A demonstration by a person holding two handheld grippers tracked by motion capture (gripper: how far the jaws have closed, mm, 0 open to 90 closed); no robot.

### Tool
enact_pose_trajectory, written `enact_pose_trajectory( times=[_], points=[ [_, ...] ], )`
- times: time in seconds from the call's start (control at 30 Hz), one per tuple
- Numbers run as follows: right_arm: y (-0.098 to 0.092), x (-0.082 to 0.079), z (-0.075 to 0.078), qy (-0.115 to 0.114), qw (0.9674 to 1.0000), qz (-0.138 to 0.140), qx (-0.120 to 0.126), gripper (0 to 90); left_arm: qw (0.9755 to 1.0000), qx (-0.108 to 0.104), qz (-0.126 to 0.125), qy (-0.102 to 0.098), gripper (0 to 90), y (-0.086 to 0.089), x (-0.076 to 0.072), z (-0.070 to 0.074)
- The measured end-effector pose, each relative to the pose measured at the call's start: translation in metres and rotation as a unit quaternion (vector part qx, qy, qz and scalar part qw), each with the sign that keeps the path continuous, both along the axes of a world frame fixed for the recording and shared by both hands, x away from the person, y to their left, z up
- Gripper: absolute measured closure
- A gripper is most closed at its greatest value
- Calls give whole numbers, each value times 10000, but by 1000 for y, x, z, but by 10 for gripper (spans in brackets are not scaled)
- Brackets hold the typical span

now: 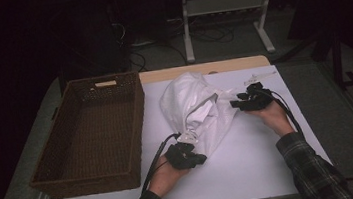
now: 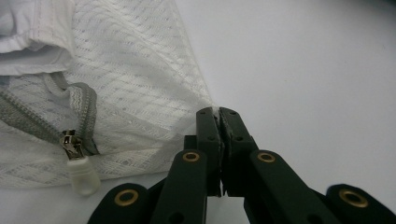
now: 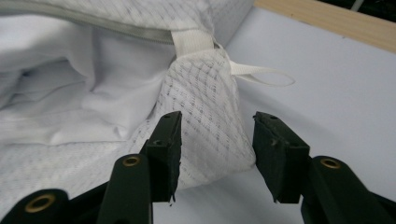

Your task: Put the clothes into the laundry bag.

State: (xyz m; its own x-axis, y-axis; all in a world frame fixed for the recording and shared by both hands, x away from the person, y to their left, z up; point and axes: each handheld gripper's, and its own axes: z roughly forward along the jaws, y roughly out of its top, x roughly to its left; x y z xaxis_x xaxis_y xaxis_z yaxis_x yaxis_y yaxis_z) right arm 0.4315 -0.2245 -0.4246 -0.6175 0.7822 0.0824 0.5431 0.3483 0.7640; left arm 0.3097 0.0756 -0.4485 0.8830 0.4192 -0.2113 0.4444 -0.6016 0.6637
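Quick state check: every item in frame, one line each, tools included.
Mesh laundry bag: on the table, bulging, white garment inside, zipper partly open.
Left tool: shut on a corner of the mesh laundry bag.
Right tool: open, jaws either side of another bag corner, not pressing on it.
Wicker basket: upright at the table's left, nothing visible inside.

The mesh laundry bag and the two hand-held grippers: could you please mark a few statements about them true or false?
1. The left hand-held gripper is clamped on the mesh laundry bag's corner. True.
2. The right hand-held gripper is shut tight. False: its jaws stand apart around a bag corner.
3. The bag lies inside the wicker basket. False: it lies on the table beside it.
4. The bag's zipper pull is white. True.
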Motion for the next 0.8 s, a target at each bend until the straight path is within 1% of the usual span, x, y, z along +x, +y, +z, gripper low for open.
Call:
enact_pose_trajectory(
  times=[0.03,0.1,0.2,0.23,0.27,0.37,0.43,0.5,0.53,0.57,0.6,0.63,0.67,0.7,0.73,0.8],
  points=[
    [1,3,-3,19,10000,2,-37,594,10000,5,-4,4,877,0,0,0],
    [2,5,-5,26,10000,6,-78,673,10000,3,-8,4,876,0,0,0],
    [2,5,-8,8,9999,62,-126,819,10000,19,6,-25,874,0,0,0],
    [2,5,-8,8,9999,62,-126,819,10000,19,6,-25,874,0,0,0],
    [1,4,-8,-6,9998,74,-171,856,10000,43,35,-45,874,0,-1,1],
    [-2,-2,-8,-60,9997,113,-225,872,9998,109,101,-103,873,4,-1,3],
    [-4,-6,-7,-72,9997,112,-228,873,9997,87,191,-98,873,10,-1,4],
    [-6,-11,-8,-84,9993,114,-345,874,9995,78,295,-110,873,15,-2,6],
    [-6,-11,-8,-84,9993,114,-345,874,9995,78,295,-110,873,15,-2,6],
    [-7,-14,-8,-90,9991,149,-378,874,9991,92,393,-129,873,22,-4,7],
    [-10,-24,-9,-132,9988,200,-430,876,9989,84,436,-132,873,25,-5,7],
    [-12,-28,-10,-106,9986,197,-478,875,9988,73,473,-127,873,27,-6,6],
    [-14,-32,-11,-124,9985,199,-504,876,9987,116,468,-147,872,28,-7,6],
    [-17,-37,-12,-131,9986,197,-478,876,9986,128,487,-154,872,30,-8,6],
    [-20,-41,-13,-74,9989,203,-426,876,9986,119,499,-158,872,31,-9,6],
    [-25,-50,-16,-83,9990,210,-397,876,9984,139,523,-159,872,33,-11,5]
  ],
)
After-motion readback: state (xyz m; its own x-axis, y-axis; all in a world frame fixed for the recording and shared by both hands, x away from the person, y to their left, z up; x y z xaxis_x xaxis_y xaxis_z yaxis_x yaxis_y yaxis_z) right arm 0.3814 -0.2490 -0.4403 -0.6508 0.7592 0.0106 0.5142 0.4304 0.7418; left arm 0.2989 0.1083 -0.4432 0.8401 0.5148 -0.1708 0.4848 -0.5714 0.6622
